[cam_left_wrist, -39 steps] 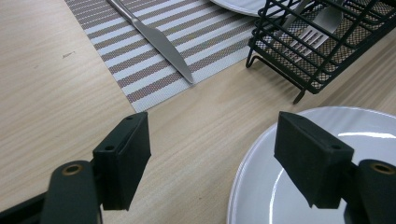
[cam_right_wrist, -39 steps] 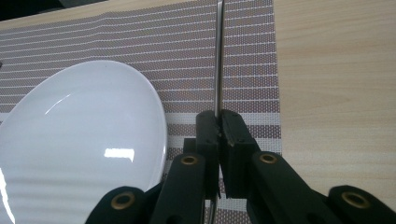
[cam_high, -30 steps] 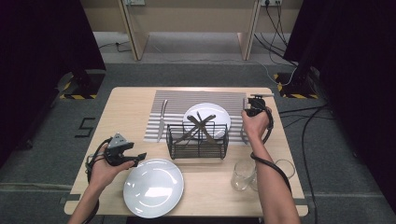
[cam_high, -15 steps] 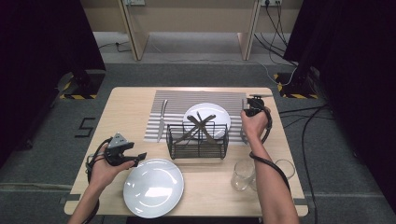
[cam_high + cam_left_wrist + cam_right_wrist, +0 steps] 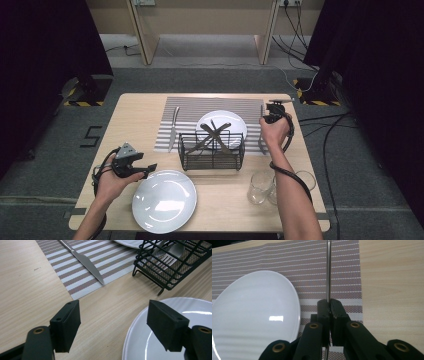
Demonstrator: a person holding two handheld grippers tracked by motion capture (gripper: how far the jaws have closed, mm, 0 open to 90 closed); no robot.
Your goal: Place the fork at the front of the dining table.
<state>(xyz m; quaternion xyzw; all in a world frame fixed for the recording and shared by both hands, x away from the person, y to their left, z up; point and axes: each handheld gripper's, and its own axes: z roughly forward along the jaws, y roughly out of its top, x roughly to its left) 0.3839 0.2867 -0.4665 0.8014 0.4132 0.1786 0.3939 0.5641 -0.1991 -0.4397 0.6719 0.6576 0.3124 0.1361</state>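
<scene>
Right tool (image 5: 329, 307): jaws pressed together on a thin metal utensil (image 5: 328, 270), edge-on, can't tell fork or knife. It runs straight ahead from the jaws over the striped mat (image 5: 347, 277), just right of the white plate (image 5: 254, 310). In the high view the right tool (image 5: 263, 121) sits at the mat's right edge, beside that plate (image 5: 235, 125).

Left tool (image 5: 113, 322): jaws spread wide, nothing between them, low over bare tabletop (image 5: 30, 290). Right jaw overlaps the rim of the near plate (image 5: 175, 307). In the high view the left tool (image 5: 145, 170) is at the near-left, just beside that plate (image 5: 164, 200).

Knife (image 5: 173, 127) lies on the mat's left side. Wire basket (image 5: 212, 151) with cutlery sits mid-tabletop, front of the far plate. Two glasses (image 5: 261, 187) near-right.
</scene>
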